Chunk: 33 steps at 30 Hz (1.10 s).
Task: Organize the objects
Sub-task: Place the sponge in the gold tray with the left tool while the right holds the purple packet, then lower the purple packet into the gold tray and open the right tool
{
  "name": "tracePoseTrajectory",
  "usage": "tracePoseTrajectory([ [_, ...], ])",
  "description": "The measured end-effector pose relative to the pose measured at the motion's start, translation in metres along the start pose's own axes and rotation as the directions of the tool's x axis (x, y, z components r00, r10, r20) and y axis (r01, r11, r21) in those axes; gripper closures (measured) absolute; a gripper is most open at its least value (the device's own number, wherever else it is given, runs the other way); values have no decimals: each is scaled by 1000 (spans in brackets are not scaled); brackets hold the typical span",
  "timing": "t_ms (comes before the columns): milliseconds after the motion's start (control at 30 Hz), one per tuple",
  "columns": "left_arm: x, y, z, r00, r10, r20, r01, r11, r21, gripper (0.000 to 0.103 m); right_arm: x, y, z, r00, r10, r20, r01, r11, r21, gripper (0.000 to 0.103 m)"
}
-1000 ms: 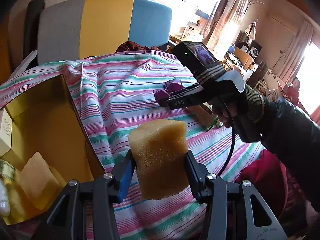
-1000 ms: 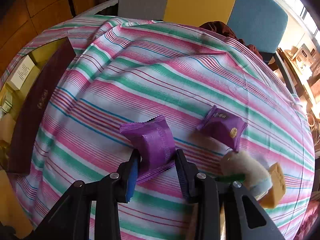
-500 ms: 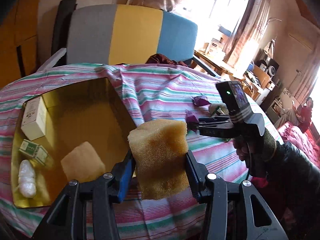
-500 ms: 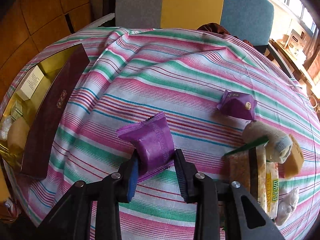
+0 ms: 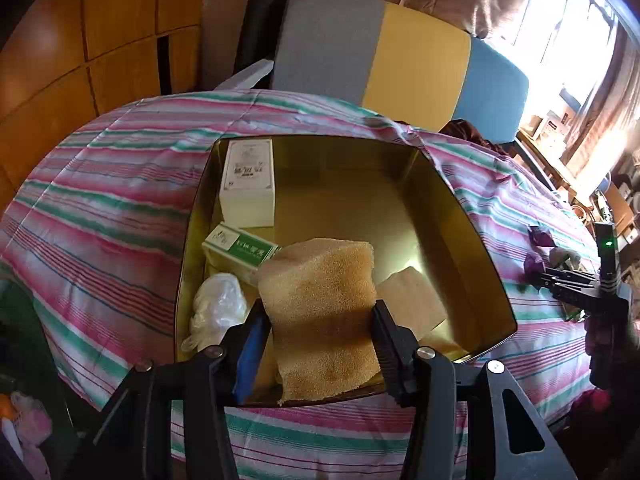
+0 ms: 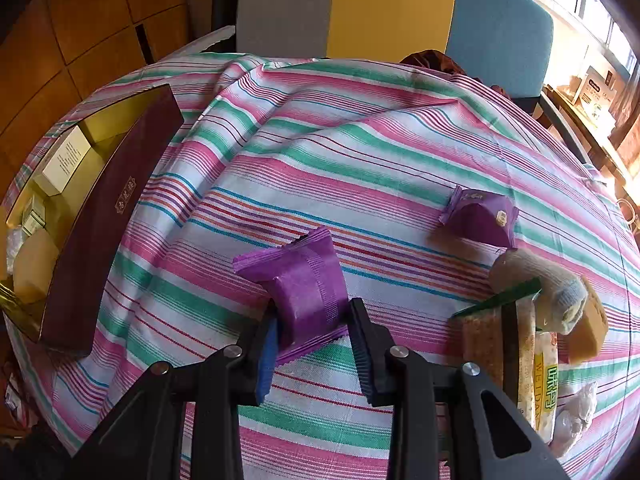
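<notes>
Item 1: my left gripper (image 5: pixel 318 322), fingers pinching a tan sponge block (image 5: pixel 322 312) by its two sides. In the left wrist view the block hangs over the near half of the gold-lined box (image 5: pixel 460 208), which fills the centre of the frame on the striped tablecloth (image 5: pixel 112 208).

Item 2: box contents, left wrist view. White carton (image 5: pixel 248 182) at 11 o'clock against the far-left wall; green-and-white carton (image 5: pixel 240 250) just beside it, nearer to me; crumpled clear plastic bag (image 5: pixel 218 308) at 9 o'clock of the block; a paler sponge piece (image 5: pixel 412 302) at 3 o'clock of the block, lying on the box floor.

Item 3: my right gripper (image 6: pixel 312 334), fingers pinching a purple snack packet (image 6: pixel 306 284), raised above the cloth.

Item 4: right wrist view, loose on the cloth. Second purple packet (image 6: pixel 482 218) at 2 o'clock; a cluster at 3 o'clock holding a rolled knit glove (image 6: pixel 540 284), a scouring sponge (image 6: pixel 486 340) and a yellow-labelled packet (image 6: pixel 546 384), all touching. The box's dark maroon outer wall (image 6: pixel 108 220) stands at 9 o'clock.

Item 5: grey, yellow and blue chair back (image 5: pixel 384 60) at 12 o'clock, beyond the table.
</notes>
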<state>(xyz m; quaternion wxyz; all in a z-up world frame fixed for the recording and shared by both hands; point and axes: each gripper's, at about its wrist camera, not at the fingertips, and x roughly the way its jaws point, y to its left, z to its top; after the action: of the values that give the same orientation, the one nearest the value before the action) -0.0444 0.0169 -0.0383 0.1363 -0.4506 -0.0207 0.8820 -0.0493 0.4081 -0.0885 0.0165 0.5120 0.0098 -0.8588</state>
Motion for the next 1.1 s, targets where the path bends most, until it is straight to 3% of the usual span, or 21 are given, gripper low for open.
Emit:
tracePoseTrajectory([
  [233, 5, 5, -12, 999, 51, -13, -52, 999, -16, 41, 1, 1, 0, 1000, -3, 0, 3, 1000, -3, 71],
  [500, -15, 10, -11, 996, 75, 51, -72, 996, -57, 38, 0, 2, 0, 1000, -9, 6, 9, 1000, 3, 71],
  [700, -32, 5, -8, 984, 138, 116, -131, 989, -69, 34, -3, -1, 1, 1000, -5, 13, 5, 999, 32, 71],
  [867, -41, 0, -7, 976, 157, 151, -150, 987, -55, 31, -23, 0, 12, 997, 17, 69, -22, 996, 84, 71],
  [967, -42, 1, -8, 975, 160, 152, -153, 987, -56, 30, -40, 18, 22, 991, 68, 114, -79, 993, 89, 71],
  [1100, -40, 3, -11, 977, 163, 139, -156, 986, -61, 30, -55, 66, 39, 978, 146, 149, -150, 989, 11, 71],
])
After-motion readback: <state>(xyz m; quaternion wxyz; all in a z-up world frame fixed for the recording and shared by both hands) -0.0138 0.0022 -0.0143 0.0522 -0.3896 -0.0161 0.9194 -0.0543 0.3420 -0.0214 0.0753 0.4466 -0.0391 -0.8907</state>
